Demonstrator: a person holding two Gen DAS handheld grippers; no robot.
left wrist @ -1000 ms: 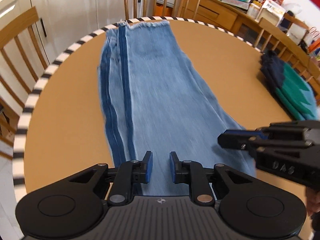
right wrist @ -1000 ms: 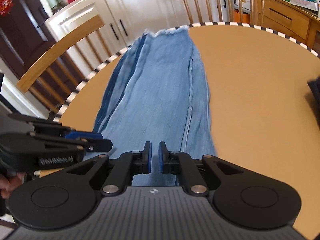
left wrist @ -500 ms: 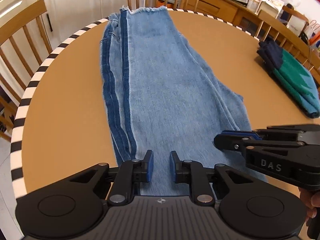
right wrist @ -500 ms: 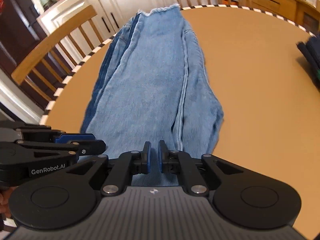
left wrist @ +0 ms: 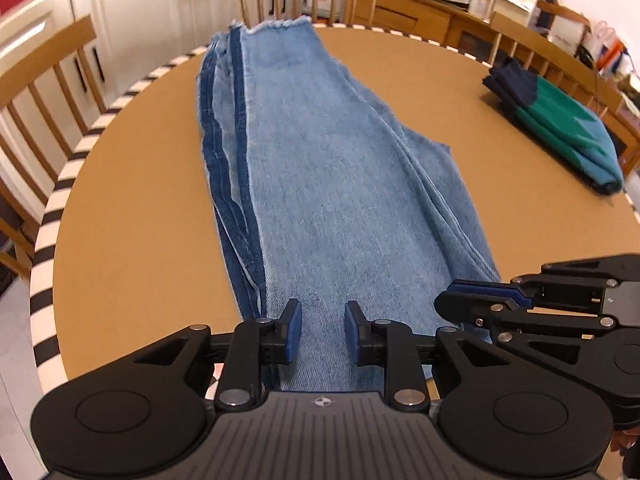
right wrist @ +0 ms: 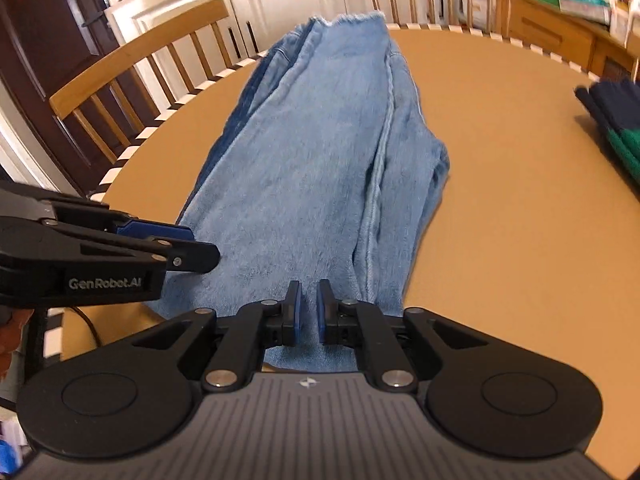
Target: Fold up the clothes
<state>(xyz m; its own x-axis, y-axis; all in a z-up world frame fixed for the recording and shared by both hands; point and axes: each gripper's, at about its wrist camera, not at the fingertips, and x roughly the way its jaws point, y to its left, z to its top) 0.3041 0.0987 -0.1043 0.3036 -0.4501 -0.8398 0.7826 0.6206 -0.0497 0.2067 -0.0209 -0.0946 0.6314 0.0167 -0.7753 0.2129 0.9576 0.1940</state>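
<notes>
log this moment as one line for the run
stage: fold jeans | jeans: flat lengthwise on table | left gripper: open at near end | right gripper: open at near end | folded clothes: aside

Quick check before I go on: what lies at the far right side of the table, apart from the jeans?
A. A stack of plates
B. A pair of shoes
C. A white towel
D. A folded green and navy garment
D: in the left wrist view a folded green and navy garment lies near the table's right edge, well apart from the jeans.
</notes>
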